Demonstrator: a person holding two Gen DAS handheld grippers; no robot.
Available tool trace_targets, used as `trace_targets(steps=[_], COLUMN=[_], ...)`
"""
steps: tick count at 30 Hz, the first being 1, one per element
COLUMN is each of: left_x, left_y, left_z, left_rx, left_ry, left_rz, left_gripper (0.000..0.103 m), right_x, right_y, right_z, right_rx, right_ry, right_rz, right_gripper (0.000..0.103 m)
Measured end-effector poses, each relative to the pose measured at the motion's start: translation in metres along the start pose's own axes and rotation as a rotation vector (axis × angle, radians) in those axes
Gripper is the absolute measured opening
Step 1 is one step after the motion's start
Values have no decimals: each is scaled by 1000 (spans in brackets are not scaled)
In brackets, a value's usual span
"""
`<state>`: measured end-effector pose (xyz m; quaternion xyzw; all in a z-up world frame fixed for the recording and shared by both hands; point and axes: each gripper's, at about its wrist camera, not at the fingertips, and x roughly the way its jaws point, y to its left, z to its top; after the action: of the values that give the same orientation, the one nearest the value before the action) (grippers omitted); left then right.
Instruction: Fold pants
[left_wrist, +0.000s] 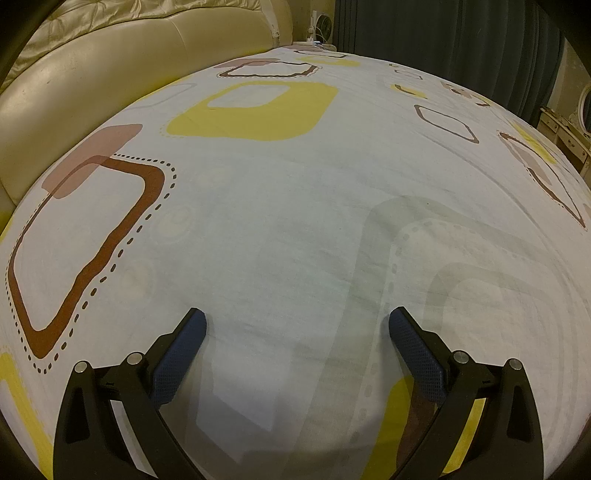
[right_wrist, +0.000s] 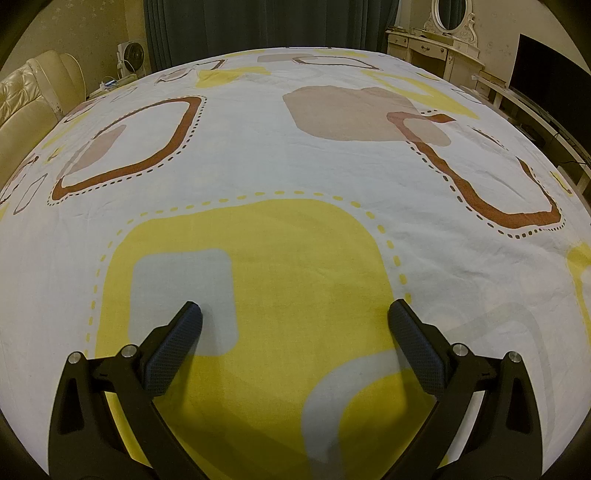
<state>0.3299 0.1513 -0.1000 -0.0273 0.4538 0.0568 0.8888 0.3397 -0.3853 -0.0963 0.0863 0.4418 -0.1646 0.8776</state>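
1. Though the job is to fold pants, no pants show in either view, so I cannot tell where they are. They must be somewhere the cameras do not see.
2. Pants are most likely soft and light and floppy. My guess is they will sag and bunch up when lifted.
3. A good place to take hold would be the waistband or the leg ends, one gripper at each corner, so the cloth hangs flat.
4. The left gripper (left_wrist: 297, 321) has its jaws spread wide apart, with nothing between them.
5. The right gripper (right_wrist: 294, 315) is the same, jaws wide apart and holding nothing.
6. Both hang just above a big bed sheet (right_wrist: 332, 177). It is white with yellow, brown and tan squares, and it looks smooth with small wrinkles. It is a soft, roomy place to fold on.
7. Around the bed is a cream padded headboard (left_wrist: 92, 74), dark curtains (left_wrist: 443, 37), a small fan (right_wrist: 131, 55), a white dressing table with a mirror (right_wrist: 443, 40) and a dark screen (right_wrist: 546, 81).
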Motion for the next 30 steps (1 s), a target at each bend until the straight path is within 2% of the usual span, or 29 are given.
trace_targets(steps=[30], left_x=[0], left_y=[0], left_z=[0], left_rx=[0], left_ry=[0], left_rz=[0], left_gripper=[99], right_x=[4], right_y=[2], right_z=[4], right_rx=[-1], right_ry=[3], right_rz=[0], right_gripper=[101])
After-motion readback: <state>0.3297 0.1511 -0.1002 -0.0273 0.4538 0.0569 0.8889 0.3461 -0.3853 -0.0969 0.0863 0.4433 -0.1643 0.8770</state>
